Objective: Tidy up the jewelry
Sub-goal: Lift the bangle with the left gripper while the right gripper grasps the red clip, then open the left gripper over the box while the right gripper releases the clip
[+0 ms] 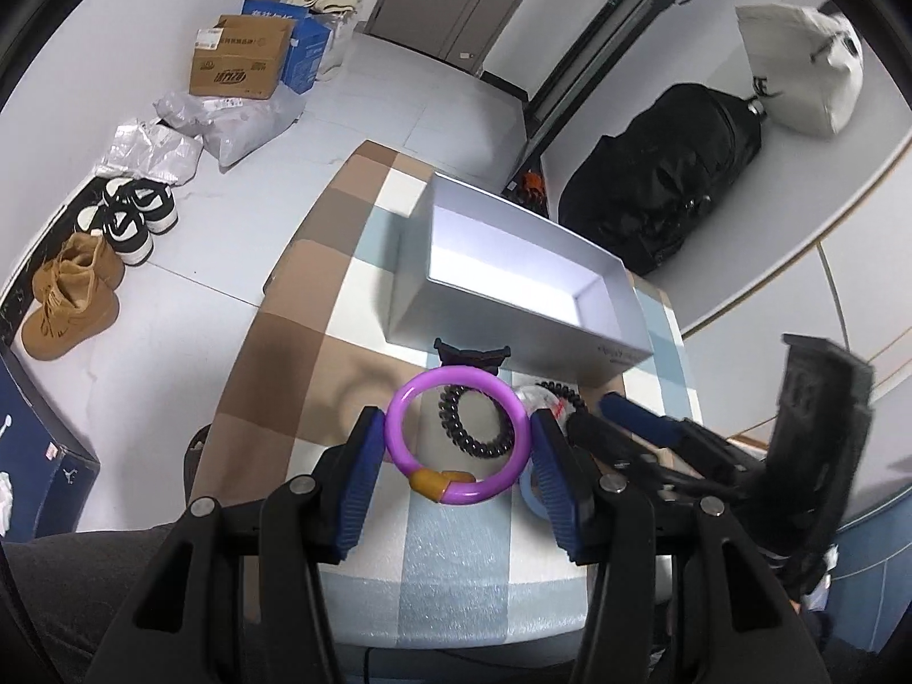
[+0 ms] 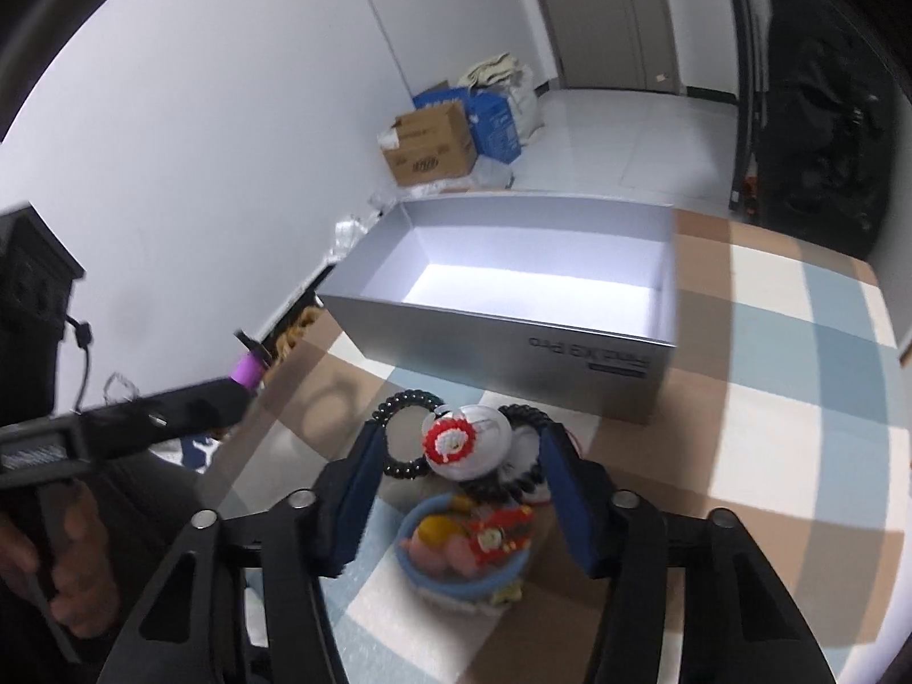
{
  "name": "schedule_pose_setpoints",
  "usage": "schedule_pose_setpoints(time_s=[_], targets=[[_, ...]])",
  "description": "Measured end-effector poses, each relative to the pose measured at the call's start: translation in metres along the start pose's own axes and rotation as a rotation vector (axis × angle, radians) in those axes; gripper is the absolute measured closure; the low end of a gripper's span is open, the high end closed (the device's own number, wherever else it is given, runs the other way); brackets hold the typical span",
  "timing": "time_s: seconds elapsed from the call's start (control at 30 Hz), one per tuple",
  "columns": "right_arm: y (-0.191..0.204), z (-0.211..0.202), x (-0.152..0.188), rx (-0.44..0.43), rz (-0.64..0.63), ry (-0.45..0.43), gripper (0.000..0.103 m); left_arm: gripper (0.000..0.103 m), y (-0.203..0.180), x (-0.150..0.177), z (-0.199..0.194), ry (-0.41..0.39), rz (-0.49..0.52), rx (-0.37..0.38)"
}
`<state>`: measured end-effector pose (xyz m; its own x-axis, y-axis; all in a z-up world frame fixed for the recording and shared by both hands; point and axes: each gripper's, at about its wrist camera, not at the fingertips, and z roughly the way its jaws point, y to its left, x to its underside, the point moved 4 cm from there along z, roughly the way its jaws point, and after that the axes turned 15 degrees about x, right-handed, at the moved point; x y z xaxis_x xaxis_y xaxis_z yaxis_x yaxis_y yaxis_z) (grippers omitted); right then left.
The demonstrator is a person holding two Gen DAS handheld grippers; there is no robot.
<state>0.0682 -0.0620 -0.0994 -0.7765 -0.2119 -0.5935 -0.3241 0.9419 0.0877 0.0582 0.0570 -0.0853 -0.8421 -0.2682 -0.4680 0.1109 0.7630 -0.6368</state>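
The left gripper (image 1: 456, 450) holds a purple bangle (image 1: 456, 436) between its blue pads (image 1: 359, 484); both pads press on the sides of the ring, and the ring is lifted above the table. A small amber piece sits on the lower part of the bangle. Under it, on the checked tablecloth (image 1: 273, 376), lies a black spiral hair tie (image 1: 473, 422).

The right gripper (image 2: 461, 484) stands over a heap of jewelry. Between its fingers are a round white badge with a red and white crochet flower (image 2: 464, 442), black spiral hair ties (image 2: 407, 436) and a light blue bangle (image 2: 461, 556) with colourful small things inside. It is not possible to tell if its pads touch anything.

Behind the heap stands an open grey box (image 2: 513, 336).
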Motion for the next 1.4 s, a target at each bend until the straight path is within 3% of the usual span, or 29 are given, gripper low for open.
schedule_pose_setpoints(time_s=[0.23,0.3,0.47,0.77,1.13,1.4], targets=[[0.018,0.020,-0.006,0.047,-0.088,0.018,0.067,0.057,0.004,-0.007,0.000,0.007,-0.027,0.023],[0.022,0.024,-0.004,0.067,-0.117,0.026,0.083,0.057,0.004,-0.008,0.001,0.006,-0.025,0.024],[0.023,0.020,-0.004,0.072,-0.129,0.007,0.084,0.057,0.001,-0.010,0.001,0.001,-0.009,0.013],[0.008,-0.004,-0.020,0.018,-0.029,-0.044,0.084,0.057,-0.012,-0.023,-0.001,-0.026,0.058,-0.022],[-0.015,-0.053,-0.066,-0.037,0.064,-0.170,0.084,0.057,-0.037,-0.053,0.009,-0.032,0.159,-0.033],[-0.031,-0.034,-0.093,-0.064,0.109,-0.169,0.084,0.057,-0.030,-0.074,0.043,0.011,0.161,-0.038]])
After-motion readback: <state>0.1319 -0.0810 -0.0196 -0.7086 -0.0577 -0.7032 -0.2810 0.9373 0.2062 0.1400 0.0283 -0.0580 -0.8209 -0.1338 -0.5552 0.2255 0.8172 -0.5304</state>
